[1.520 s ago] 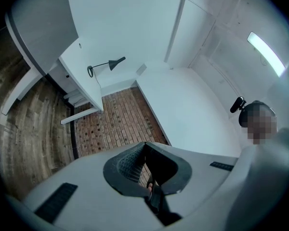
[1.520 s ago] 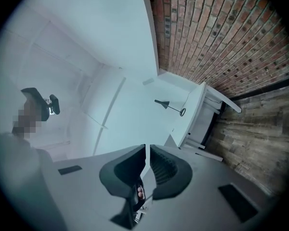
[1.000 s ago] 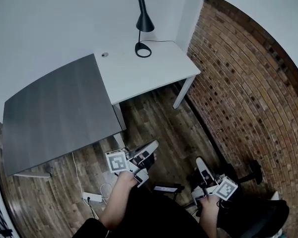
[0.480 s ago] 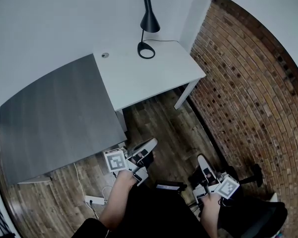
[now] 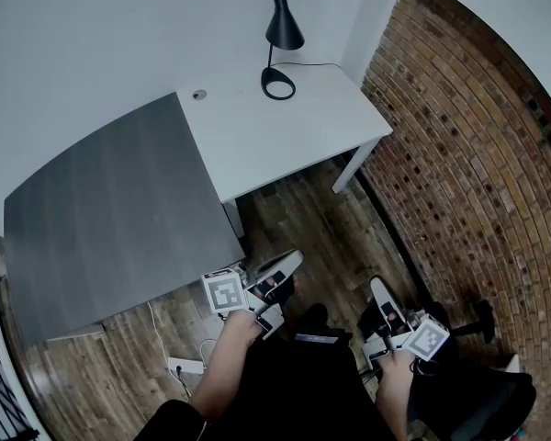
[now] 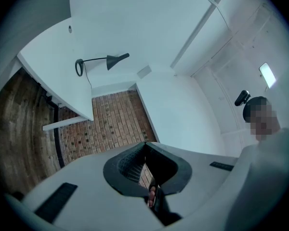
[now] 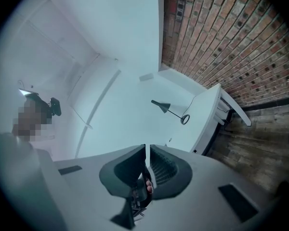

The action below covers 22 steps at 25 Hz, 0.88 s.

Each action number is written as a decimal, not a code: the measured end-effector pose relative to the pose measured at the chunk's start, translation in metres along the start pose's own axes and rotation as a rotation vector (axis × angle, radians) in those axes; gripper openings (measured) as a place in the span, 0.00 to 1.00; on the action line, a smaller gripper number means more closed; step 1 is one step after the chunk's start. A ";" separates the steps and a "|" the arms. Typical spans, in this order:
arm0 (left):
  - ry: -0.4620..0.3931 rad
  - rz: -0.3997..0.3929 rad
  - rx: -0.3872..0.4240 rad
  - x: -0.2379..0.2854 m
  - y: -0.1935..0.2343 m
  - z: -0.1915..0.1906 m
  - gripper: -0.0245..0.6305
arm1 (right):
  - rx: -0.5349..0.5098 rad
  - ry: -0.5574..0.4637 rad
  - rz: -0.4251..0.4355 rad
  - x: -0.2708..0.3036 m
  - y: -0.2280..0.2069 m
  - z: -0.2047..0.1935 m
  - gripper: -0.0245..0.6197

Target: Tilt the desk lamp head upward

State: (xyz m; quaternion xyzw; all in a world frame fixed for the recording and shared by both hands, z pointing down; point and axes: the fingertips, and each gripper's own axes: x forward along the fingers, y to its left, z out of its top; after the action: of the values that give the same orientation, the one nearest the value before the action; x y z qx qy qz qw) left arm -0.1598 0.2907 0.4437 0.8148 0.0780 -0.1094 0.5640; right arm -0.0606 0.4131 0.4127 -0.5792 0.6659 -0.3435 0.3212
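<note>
A black desk lamp (image 5: 283,26) with a cone head pointing down and a ring base (image 5: 278,84) stands at the back of the white desk (image 5: 294,131). It shows far off in the left gripper view (image 6: 106,61) and the right gripper view (image 7: 171,110). My left gripper (image 5: 289,262) and right gripper (image 5: 376,286) hang low over the wooden floor, well short of the desk and far from the lamp. Both are shut on nothing, with the jaws meeting at their tips in the left gripper view (image 6: 144,144) and the right gripper view (image 7: 146,148).
A dark grey desk (image 5: 110,209) adjoins the white one on the left. A brick wall (image 5: 468,154) runs along the right. On the floor lie a power strip with cables (image 5: 185,367) and a chair base (image 5: 482,315). The lamp's cord (image 5: 321,64) trails right.
The view has shifted slightly toward the desks, so the lamp sits higher and further right in the picture. Both grippers stay low and shut.
</note>
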 end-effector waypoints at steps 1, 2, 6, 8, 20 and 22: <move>-0.001 0.007 0.006 0.001 0.001 0.002 0.05 | 0.006 0.004 0.002 0.003 -0.003 0.001 0.06; -0.003 0.016 0.012 0.002 0.003 0.004 0.05 | 0.012 0.009 0.005 0.008 -0.006 0.002 0.06; -0.023 0.042 0.027 0.006 0.013 0.021 0.05 | 0.034 0.036 0.036 0.034 -0.017 0.008 0.06; -0.036 0.054 0.041 0.010 0.018 0.032 0.05 | 0.038 0.058 0.067 0.052 -0.021 0.014 0.06; -0.030 0.127 0.090 0.115 0.047 0.049 0.05 | 0.110 0.126 0.153 0.095 -0.083 0.099 0.06; -0.024 0.143 0.093 0.130 0.053 0.049 0.05 | 0.133 0.124 0.168 0.097 -0.093 0.112 0.06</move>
State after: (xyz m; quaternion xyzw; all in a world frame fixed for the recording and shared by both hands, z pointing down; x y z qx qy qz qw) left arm -0.0252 0.2270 0.4399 0.8422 0.0078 -0.0822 0.5328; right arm 0.0709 0.2986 0.4245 -0.4766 0.7063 -0.3938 0.3447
